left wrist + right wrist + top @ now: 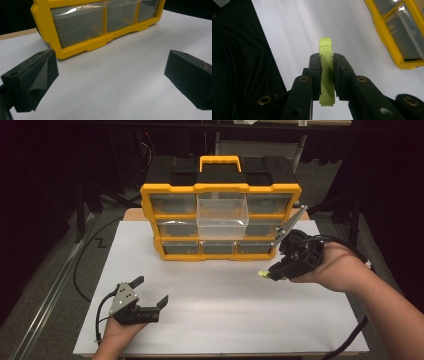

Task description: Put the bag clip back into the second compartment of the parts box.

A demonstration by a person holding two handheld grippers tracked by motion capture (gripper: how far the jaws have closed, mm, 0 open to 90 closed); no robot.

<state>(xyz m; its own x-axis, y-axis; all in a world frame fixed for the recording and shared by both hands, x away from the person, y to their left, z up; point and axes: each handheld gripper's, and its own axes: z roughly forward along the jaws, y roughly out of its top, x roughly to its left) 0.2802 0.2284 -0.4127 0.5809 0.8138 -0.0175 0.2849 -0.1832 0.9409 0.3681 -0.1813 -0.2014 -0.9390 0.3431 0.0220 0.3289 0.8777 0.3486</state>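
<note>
A yellow-and-black drawer organizer (220,210) stands at the back of the white table (210,310); its middle clear drawer (222,215) is pulled out toward me. My right gripper (265,274) hovers to the right of the organizer's front, above the table, shut on a small yellow-green piece (261,274). In the right gripper view that piece (326,72) is clamped flat between the two black jaws, its end sticking out past the tips. My left gripper (151,292) rests low at the front left, jaws wide apart and bare; its view shows both pads (32,77) over bare table.
The organizer's lower drawers (82,23) face the left gripper. The table's left edge drops to a dark floor with a black cable (82,265). Open white surface lies between the two hands.
</note>
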